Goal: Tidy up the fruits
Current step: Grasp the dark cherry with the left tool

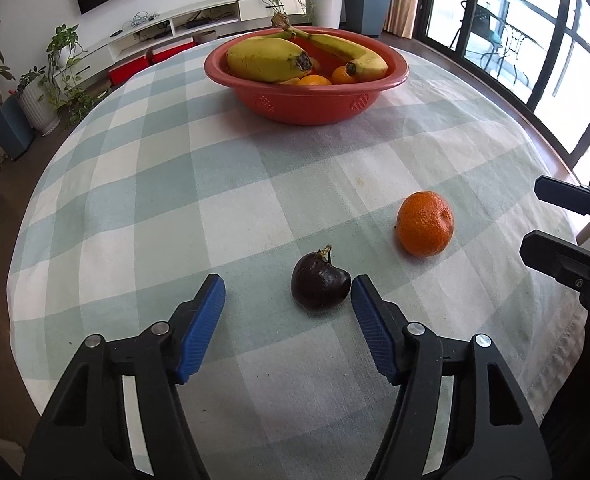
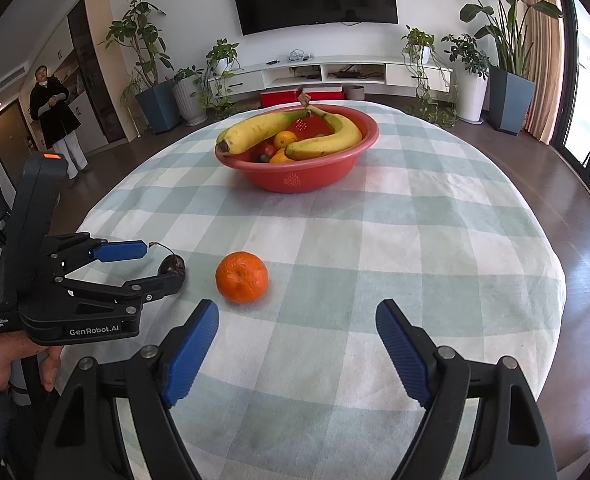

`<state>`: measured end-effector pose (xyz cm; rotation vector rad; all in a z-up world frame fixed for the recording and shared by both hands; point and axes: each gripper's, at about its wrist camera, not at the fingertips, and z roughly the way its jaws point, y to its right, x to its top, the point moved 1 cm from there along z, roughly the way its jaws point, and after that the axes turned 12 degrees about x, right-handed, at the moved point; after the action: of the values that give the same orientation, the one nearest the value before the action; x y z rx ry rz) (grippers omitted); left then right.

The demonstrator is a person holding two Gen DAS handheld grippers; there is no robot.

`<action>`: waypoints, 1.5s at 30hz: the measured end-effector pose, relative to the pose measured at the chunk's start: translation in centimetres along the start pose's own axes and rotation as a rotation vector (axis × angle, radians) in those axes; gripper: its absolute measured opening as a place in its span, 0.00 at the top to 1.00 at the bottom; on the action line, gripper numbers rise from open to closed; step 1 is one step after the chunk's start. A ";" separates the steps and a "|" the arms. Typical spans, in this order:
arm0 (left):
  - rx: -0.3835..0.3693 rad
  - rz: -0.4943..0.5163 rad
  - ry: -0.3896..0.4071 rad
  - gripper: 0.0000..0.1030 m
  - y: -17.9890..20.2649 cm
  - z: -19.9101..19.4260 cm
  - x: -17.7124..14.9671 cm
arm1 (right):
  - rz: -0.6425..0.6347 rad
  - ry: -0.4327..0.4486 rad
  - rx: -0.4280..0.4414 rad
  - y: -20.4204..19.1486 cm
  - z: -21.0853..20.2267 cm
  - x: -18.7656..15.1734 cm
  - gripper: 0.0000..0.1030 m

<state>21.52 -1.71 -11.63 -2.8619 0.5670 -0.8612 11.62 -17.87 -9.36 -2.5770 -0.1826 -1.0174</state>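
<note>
A dark purple fruit with a stem lies on the checked tablecloth, between the tips of my open left gripper, close to or touching its right pad. It also shows in the right wrist view. An orange lies to its right, apart from both grippers; it also shows in the right wrist view. My right gripper is open and empty, just behind the orange. A red bowl at the far side holds two bananas and small oranges.
The round table's edge drops off to the right near my right gripper. My left gripper appears at the left of the right wrist view. A person stands far left in the room. Plants and a TV shelf line the back wall.
</note>
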 end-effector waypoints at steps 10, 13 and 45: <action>-0.024 0.012 -0.022 0.46 0.3 1.0 -0.1 | 0.000 -0.012 0.013 0.1 0.6 0.1 0.20; -0.036 0.019 -0.018 0.56 0.4 1.0 0.0 | 0.000 -0.018 0.016 0.0 0.7 0.0 0.21; -0.133 -0.005 0.006 0.66 -0.2 0.0 -1.3 | -0.070 -0.133 0.004 -1.8 5.9 1.8 0.24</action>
<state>20.56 -1.07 -12.27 -2.9816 0.6414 -0.8646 16.20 -14.03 -11.63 -2.6526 -0.3113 -0.8682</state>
